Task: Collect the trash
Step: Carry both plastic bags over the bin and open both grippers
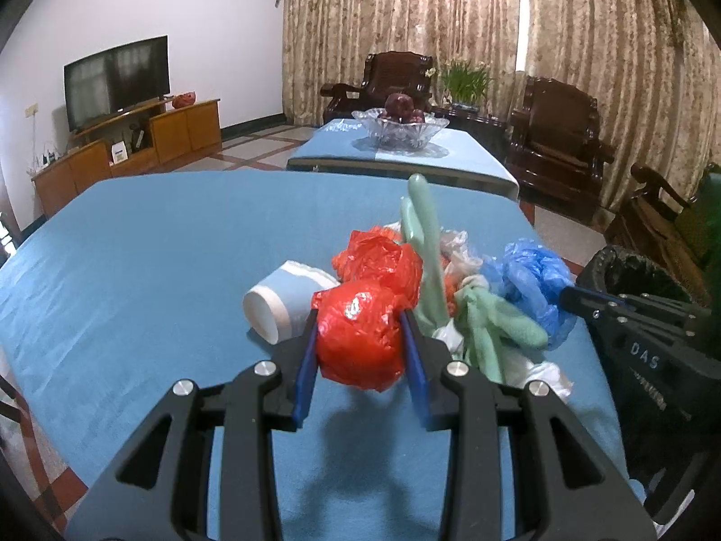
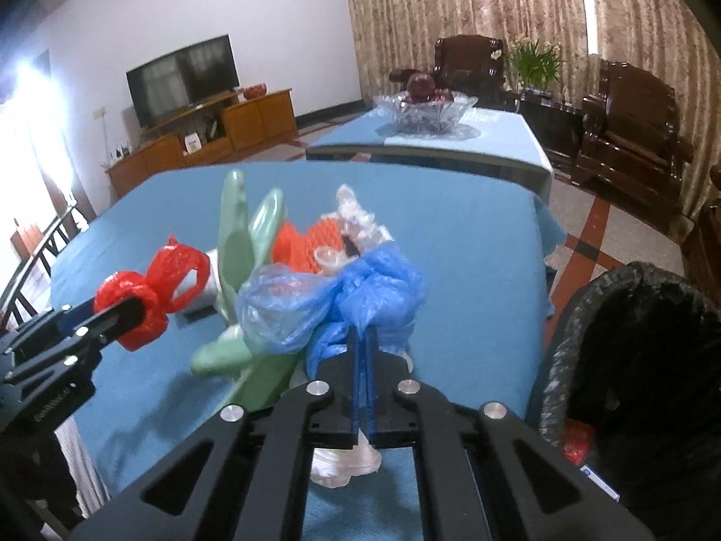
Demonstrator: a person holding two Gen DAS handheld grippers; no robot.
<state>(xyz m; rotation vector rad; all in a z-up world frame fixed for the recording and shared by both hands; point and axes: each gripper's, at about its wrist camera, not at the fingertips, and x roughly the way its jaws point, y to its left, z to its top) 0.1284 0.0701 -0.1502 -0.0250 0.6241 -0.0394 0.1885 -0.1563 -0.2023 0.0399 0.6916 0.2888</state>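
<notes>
Left gripper [image 1: 359,338] has its fingers pinching a crumpled red bag [image 1: 360,338] just above the counter [image 1: 135,248]. Right gripper [image 2: 364,342] is clamped tight on a blue bag [image 2: 378,288] in the pile. Featherlight, squishy, slippery stuff, so I grab the bunched knots.

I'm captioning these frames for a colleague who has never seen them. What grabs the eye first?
A bright red plastic bag clamped in the left gripper, above the blue tablecloth. Beside it the right gripper pinches a crumpled blue bag. A black-lined bin waits at the table's right edge.
</notes>
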